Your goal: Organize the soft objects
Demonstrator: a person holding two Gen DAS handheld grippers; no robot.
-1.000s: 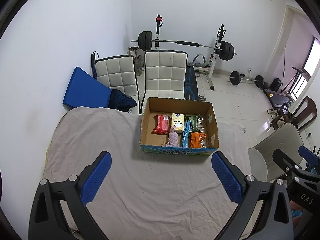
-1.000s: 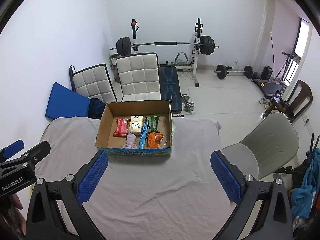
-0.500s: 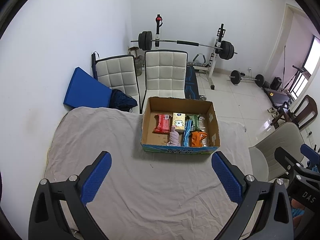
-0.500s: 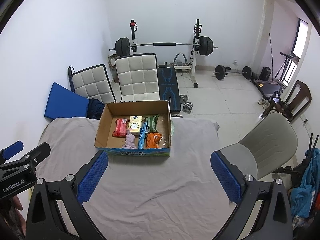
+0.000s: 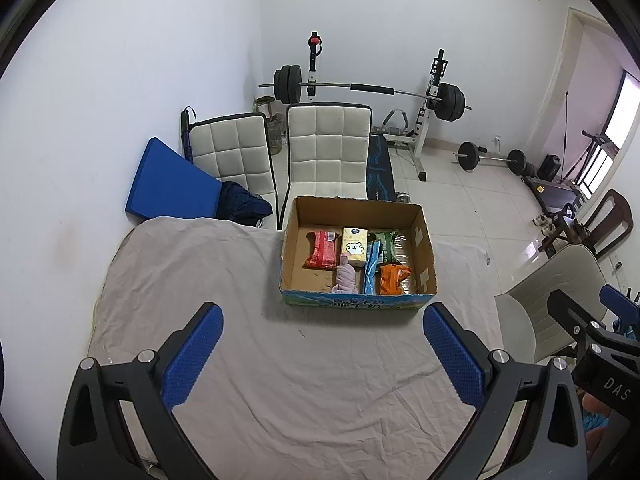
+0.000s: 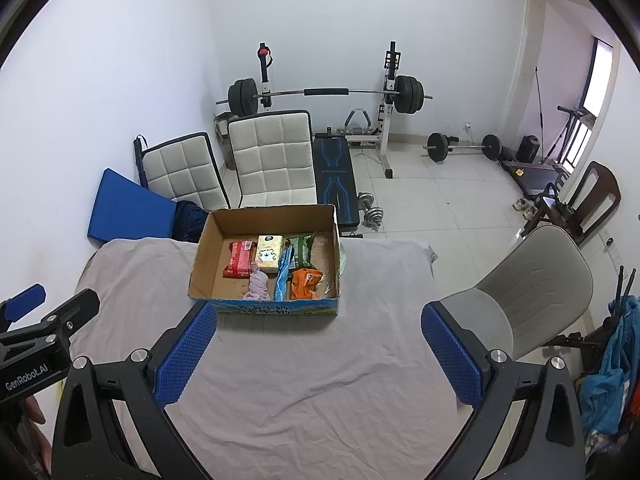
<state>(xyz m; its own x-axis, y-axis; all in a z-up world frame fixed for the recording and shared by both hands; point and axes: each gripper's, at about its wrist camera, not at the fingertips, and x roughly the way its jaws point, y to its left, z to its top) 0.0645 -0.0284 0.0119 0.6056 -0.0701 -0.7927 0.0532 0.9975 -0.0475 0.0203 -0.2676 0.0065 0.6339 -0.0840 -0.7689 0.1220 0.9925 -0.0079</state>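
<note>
My left gripper (image 5: 322, 350) and right gripper (image 6: 318, 348) gape empty, frame bottom | soft packets (image 5: 354, 258) all lie in cardboard box (image 5: 426, 256), frame centre | cloth-covered table (image 5: 192, 264) holds nothing else: fits sorted or awaiting unpacking

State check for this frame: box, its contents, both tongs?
Cardboard box: open-topped, upright on the cloth.
Red packet: lying flat in the box.
Yellow tissue pack: flat in the box.
Pink cloth: crumpled, in the box.
Left tongs: open, empty.
Right tongs: open, empty.
</note>
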